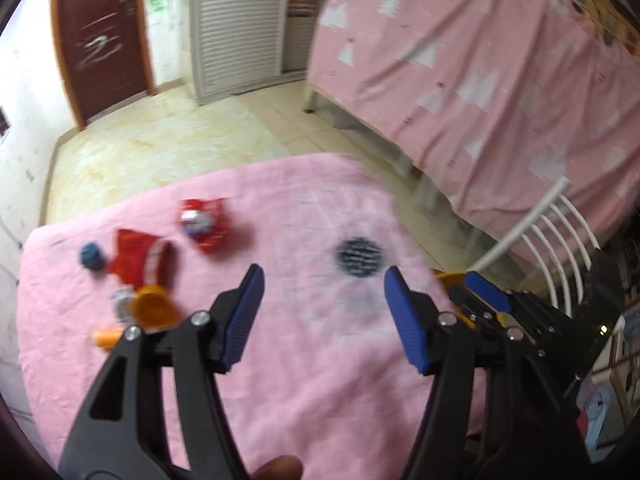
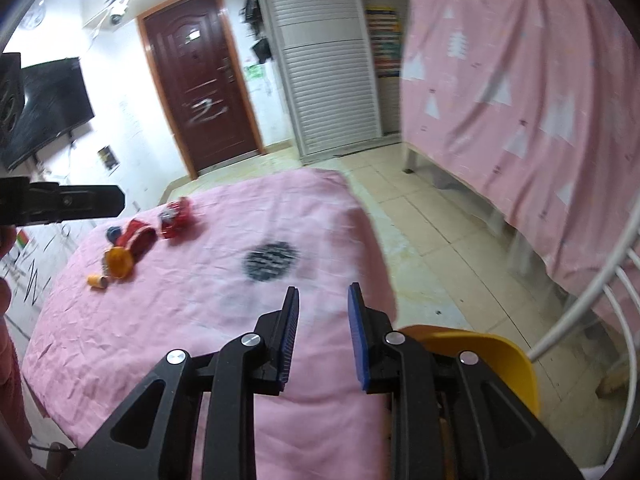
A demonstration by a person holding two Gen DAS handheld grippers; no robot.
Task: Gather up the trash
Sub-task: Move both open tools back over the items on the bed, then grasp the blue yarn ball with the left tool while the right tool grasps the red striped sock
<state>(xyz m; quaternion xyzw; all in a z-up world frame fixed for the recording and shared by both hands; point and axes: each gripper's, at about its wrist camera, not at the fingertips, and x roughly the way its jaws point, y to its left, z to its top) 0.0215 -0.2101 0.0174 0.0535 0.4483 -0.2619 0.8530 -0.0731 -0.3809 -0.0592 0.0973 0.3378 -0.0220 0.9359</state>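
Currently we hold the left gripper (image 1: 324, 300) with jaws spread and nothing between them, above the pink cloth (image 1: 280, 380); the trash lies ahead and to its left: a red wrapper (image 1: 205, 222), a second red wrapper (image 1: 140, 262), a blue cap (image 1: 91, 255), an orange lid (image 1: 154, 310) and a small orange piece (image 1: 106, 337). Our right gripper (image 2: 323, 330) stands with jaws drawn near together, a narrow gap visible, holding nothing; the dark round print (image 2: 271, 260) lies just ahead of it, the trash well apart to its left
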